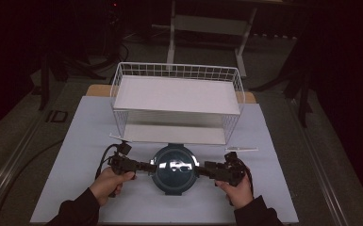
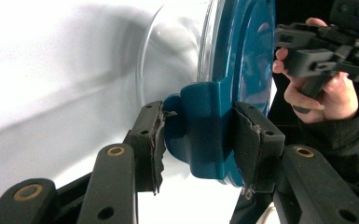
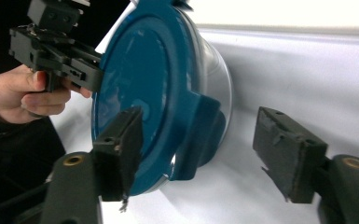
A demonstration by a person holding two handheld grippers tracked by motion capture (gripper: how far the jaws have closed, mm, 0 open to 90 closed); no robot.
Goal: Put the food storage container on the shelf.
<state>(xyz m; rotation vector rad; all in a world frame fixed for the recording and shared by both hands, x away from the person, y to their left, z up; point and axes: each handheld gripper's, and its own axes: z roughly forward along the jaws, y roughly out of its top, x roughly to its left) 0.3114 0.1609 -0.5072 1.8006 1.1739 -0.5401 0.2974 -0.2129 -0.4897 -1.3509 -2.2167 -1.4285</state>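
Now we can't see the container's contents; left gripper clamps its blue tab; right gripper gapes wide, holding nothing.

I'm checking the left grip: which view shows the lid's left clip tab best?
The left gripper view: the clip tab sits close up between the left gripper pads. The high view shows it tiny; the right gripper view shows the lid's opposite tab.
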